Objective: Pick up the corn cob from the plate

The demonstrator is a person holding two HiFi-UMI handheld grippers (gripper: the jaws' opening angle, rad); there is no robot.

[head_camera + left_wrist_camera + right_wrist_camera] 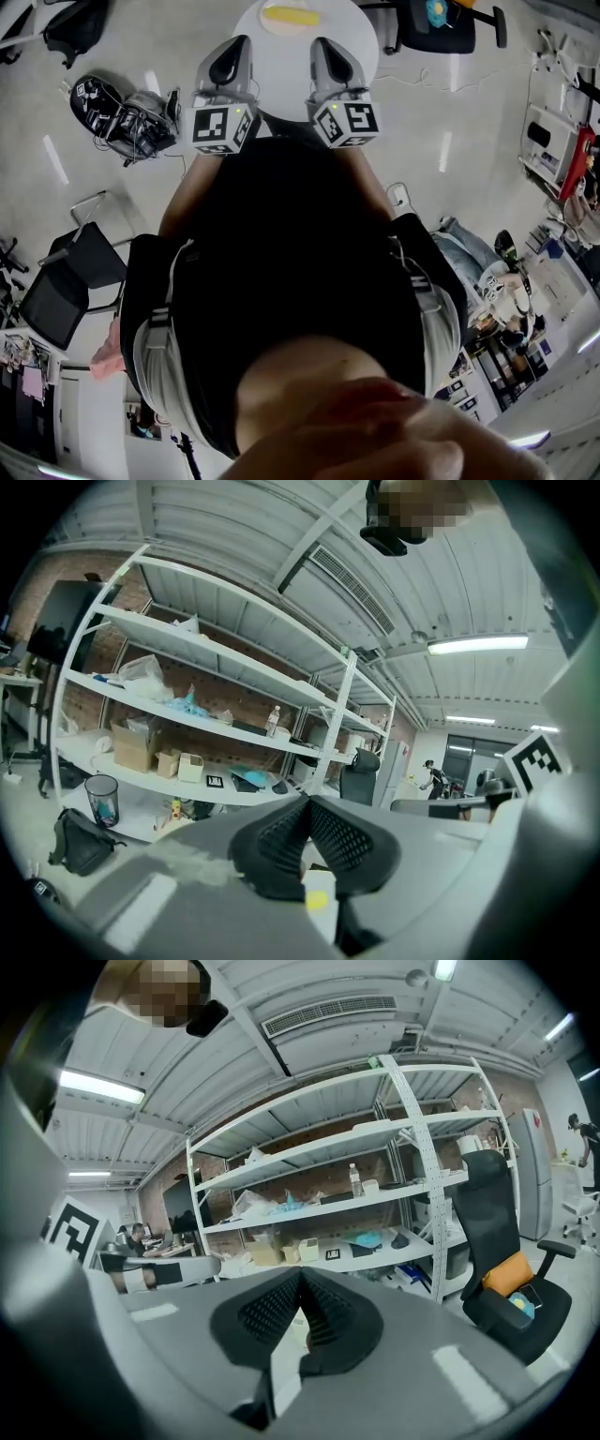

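The main risk is reaching the corn cob [290, 15] with the jaws pressed together. Both the left gripper [232, 56] and the right gripper [330, 56] have their pads meeting with nothing between them, so a closed tip would likely nudge the cob and roll it off the plate [266, 25] or across the round white surface [361, 42]. The cob lies on the plate, beyond the tips of both grippers and untouched. The grippers sit side by side in front of the person's chest, over the near edge of the surface, pointing nearly level towards the cob with a slight downward tilt
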